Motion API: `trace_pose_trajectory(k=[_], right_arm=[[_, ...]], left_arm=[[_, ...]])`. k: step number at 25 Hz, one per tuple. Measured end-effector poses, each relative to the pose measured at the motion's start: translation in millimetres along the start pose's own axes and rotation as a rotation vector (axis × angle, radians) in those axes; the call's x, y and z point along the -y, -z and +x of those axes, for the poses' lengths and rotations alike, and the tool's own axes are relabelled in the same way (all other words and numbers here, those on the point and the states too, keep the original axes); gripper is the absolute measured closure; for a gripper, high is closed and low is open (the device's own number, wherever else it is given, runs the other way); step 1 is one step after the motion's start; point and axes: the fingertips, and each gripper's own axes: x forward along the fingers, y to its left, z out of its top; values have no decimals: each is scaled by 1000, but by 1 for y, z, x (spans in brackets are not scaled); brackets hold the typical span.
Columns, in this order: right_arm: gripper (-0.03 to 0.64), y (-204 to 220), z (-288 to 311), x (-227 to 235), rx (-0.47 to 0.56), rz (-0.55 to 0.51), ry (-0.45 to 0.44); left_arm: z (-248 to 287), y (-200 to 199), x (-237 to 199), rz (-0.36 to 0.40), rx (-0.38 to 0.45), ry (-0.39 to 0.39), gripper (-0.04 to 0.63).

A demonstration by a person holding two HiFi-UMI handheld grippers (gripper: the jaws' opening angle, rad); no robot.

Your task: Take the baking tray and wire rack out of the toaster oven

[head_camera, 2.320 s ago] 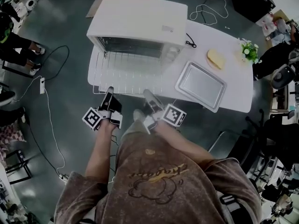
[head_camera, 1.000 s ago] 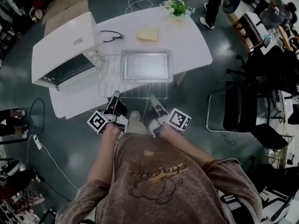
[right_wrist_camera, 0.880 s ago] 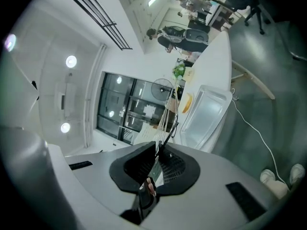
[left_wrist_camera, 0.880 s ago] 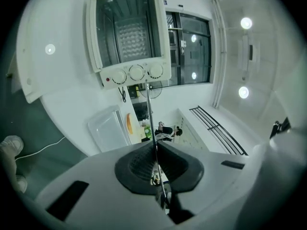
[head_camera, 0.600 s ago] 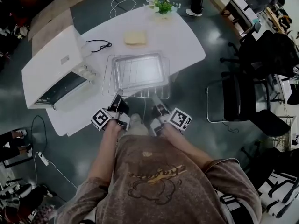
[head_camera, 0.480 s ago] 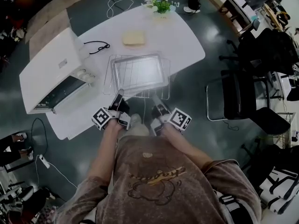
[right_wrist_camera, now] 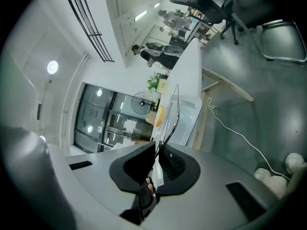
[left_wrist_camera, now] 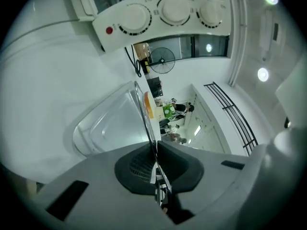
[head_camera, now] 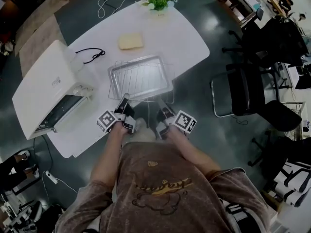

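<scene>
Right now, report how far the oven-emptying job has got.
Done: the baking tray sits on the table, clear of the toaster oven, and the wire rack is out too. In hand: the left claw and right claw are shut on the rack's near edge, over the tray. Left: set the rack down and let go.

One white worktop (head_camera: 184, 38) carries one toaster oven (head_camera: 43, 89), one baking tray (head_camera: 111, 76), one wire rack (head_camera: 171, 79), one pale yellow slice of bread (head_camera: 130, 41), one small potted plant (head_camera: 158, 0) and one loose black cable (head_camera: 90, 56). The oven front has three round knobs (left_wrist_camera: 173, 9) and one red lamp (left_wrist_camera: 109, 30). One person holds two claws, the left claw (head_camera: 124, 99) and the right claw (head_camera: 160, 101). Each bears one marker cube (head_camera: 108, 119), two cubes in all.
</scene>
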Motion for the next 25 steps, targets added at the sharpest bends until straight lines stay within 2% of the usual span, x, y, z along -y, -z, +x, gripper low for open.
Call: trace_pose_trajectory(k=[9, 12, 17, 25], right_arm=[[603, -9, 3, 15, 38, 38, 24], [604, -11, 3, 21, 46, 52, 33], [605, -12, 5, 31, 63, 83, 47], [604, -10, 10, 47, 19, 35, 79]], left_arm=[[13, 8, -9, -26, -60, -48, 582], [9, 18, -13, -49, -99, -65, 486], [-8, 31, -17, -74, -134, -88, 471], [-38, 36, -15, -84, -100, -93, 469]])
